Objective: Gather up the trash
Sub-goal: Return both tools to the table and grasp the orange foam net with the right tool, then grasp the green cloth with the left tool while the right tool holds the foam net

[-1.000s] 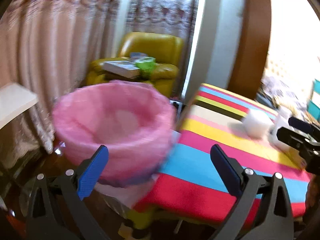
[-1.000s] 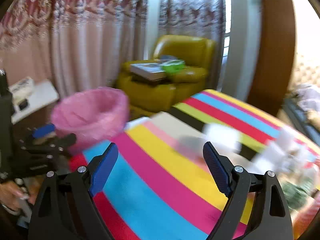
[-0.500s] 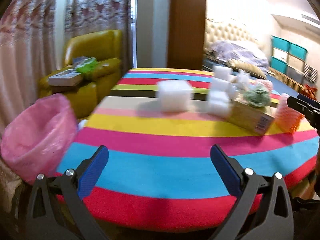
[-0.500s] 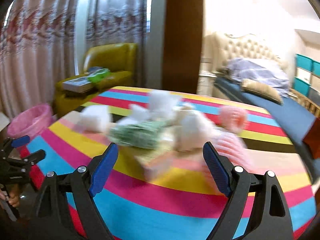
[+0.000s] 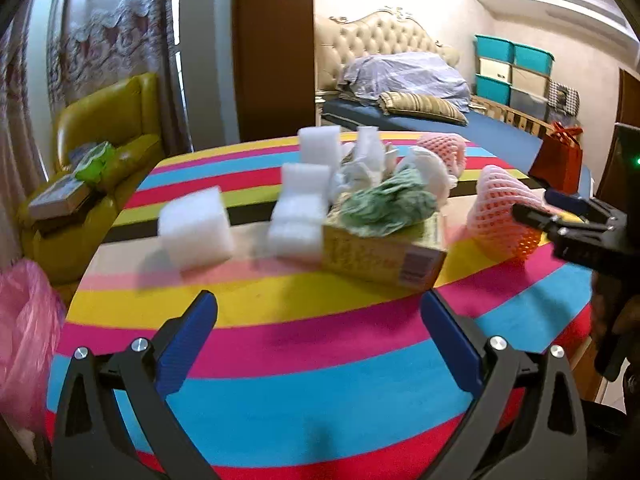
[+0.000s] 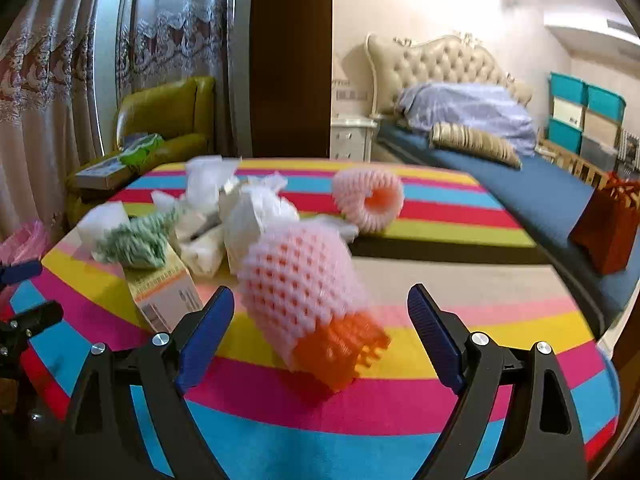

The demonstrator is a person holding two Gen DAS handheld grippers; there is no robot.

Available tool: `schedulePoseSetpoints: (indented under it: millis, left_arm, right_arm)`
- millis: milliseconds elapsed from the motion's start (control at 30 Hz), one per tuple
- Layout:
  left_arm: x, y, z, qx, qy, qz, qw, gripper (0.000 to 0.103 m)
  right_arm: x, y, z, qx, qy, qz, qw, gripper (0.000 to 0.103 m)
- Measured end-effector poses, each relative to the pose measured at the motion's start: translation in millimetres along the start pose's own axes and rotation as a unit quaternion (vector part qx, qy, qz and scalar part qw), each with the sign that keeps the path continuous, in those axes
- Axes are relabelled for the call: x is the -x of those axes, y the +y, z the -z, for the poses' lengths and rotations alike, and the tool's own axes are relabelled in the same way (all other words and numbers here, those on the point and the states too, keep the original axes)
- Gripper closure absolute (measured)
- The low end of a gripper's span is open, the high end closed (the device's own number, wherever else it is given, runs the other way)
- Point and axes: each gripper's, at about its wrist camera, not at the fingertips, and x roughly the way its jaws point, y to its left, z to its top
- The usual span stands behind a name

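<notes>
On a striped table [image 6: 460, 364], the right gripper [image 6: 320, 322], jaws spread, nears a foam net [image 6: 296, 280] just ahead; closing comes next.

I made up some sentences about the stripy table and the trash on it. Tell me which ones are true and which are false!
1. The right gripper is squeezing the pink foam net. False: its fingers stand wide apart on either side of the net and do not touch it.
2. A green crumpled wad lies on top of the yellow box. True.
3. The left gripper holds a white foam block. False: it is open and empty, and the block sits farther off on the table.
4. A second pink foam net lies farther back on the table. True.
5. The pink trash bag sits in the middle of the table. False: it hangs off to the left, beside the table.
</notes>
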Motion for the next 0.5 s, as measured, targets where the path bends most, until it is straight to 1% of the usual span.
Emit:
schedulePoseSetpoints:
  millis: [133,200,233,267,333,367,433,500]
  left_arm:
    - [-6,-3,-6,-0.004,-0.003,0.004,1.0,0.005]
    - [-12,-3,-12,0.002,0.0,0.011,0.9999,0.005]
    - [-11,-1,-13,0.005,0.0,0.014,0.9999,0.005]
    - [-14,0,-16,0.009,0.0,0.02,0.9998,0.005]
    - [-19,-2,-20,0.011,-0.002,0.027,0.9996,0.005]
    - [-21,-2,-23,0.012,-0.002,0.03,0.9995,0.005]
    - [-27,-3,-30,0.012,-0.006,0.039,0.9992,0.007]
    - [-31,-6,-34,0.01,-0.011,0.047,0.9988,0.014]
  right_arm:
    - [-11,3,3,0.018,0.004,0.01,1.0,0.02]
    - [-11,6,3,0.022,0.002,0.009,1.0,0.027]
    - [-12,5,4,0.022,0.005,0.007,1.0,0.037]
    - [-14,3,5,0.021,0.008,0.003,1.0,0.052]
    - [-12,2,5,0.02,0.007,0.001,1.0,0.071]
    - [-10,1,6,0.018,0.003,0.002,1.0,0.076]
    - [-5,-4,8,0.007,-0.004,-0.004,1.0,0.08]
    - [-1,-8,9,-0.001,-0.012,-0.005,1.0,0.081]
